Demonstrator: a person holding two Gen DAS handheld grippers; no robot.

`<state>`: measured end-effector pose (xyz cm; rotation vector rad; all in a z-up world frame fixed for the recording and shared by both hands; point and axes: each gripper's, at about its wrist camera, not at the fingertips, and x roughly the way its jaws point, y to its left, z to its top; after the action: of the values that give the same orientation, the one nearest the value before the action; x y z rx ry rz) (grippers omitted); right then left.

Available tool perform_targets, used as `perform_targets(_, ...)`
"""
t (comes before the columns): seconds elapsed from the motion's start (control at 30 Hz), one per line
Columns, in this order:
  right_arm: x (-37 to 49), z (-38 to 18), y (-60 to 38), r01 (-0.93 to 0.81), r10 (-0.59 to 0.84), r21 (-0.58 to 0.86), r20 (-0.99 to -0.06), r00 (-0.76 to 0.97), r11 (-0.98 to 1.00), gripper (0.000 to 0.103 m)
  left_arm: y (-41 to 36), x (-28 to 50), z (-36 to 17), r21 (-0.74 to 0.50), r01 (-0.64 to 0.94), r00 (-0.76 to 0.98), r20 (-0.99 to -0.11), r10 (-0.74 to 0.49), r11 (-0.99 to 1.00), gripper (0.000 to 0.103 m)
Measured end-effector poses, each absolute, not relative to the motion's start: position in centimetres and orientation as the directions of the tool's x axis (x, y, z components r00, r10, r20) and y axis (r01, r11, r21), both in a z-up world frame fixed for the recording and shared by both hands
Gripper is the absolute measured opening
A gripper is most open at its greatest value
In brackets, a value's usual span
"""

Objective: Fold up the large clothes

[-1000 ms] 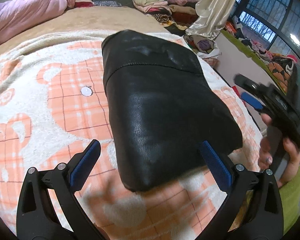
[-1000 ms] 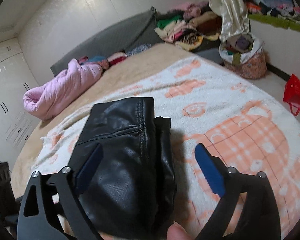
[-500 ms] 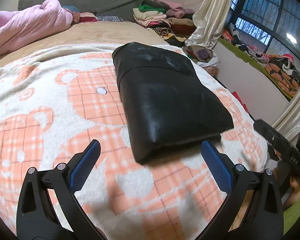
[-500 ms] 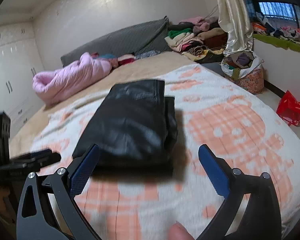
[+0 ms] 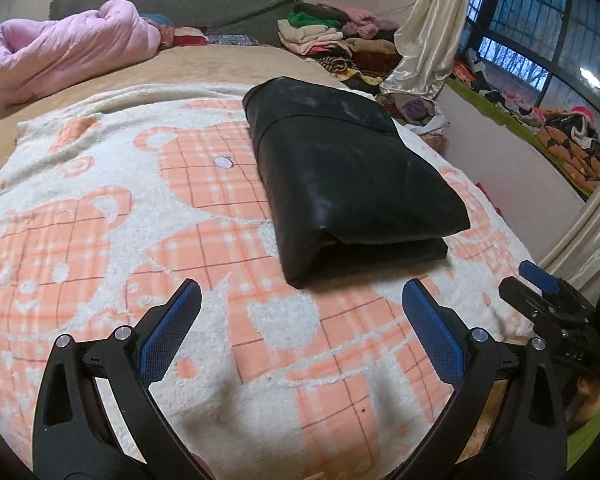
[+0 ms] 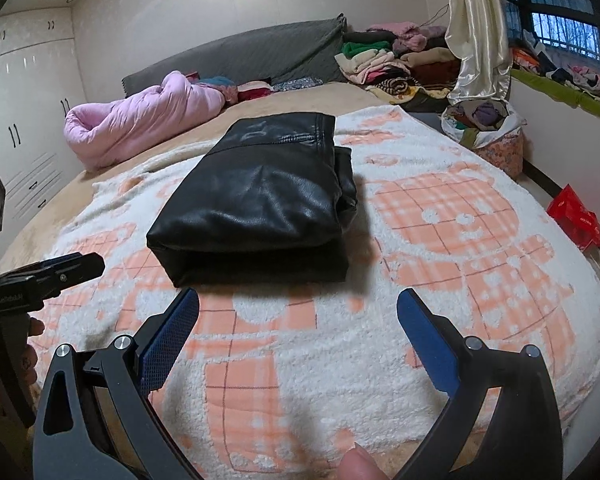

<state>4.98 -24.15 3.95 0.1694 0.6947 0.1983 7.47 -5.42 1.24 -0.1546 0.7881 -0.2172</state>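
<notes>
A black leather garment (image 5: 348,176) lies folded into a thick rectangle on the white and orange checked blanket (image 5: 140,208); the right wrist view shows the same garment (image 6: 260,200) with its folded edge facing me. My left gripper (image 5: 300,312) hangs open over the blanket, short of the garment's near edge, holding nothing. My right gripper (image 6: 298,320) is open too, just in front of the garment, empty. Each view catches the other gripper at its side edge.
A pink quilt (image 6: 140,120) lies rolled at the bed's head by a grey headboard (image 6: 240,56). Stacked clothes (image 6: 392,64) and a curtain (image 6: 476,32) stand far right. A bag of clothes (image 6: 488,132) and a red bag (image 6: 576,216) sit on the floor beside the bed.
Both grippers have drawn back from the folded garment toward the bed's near edge. The garment rests flat on the blanket and no longer fills the views.
</notes>
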Motion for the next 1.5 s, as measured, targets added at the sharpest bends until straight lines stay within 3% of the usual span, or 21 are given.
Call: perform_targets(1.5,5.59,3.15,-24.40,-0.118,0.232,0.218,-0.635,0.737,0.969,0.099,-5.03,7.31,1.14,-0.189,0.118,0.683,-0.697,-0.218,0.975,0.095)
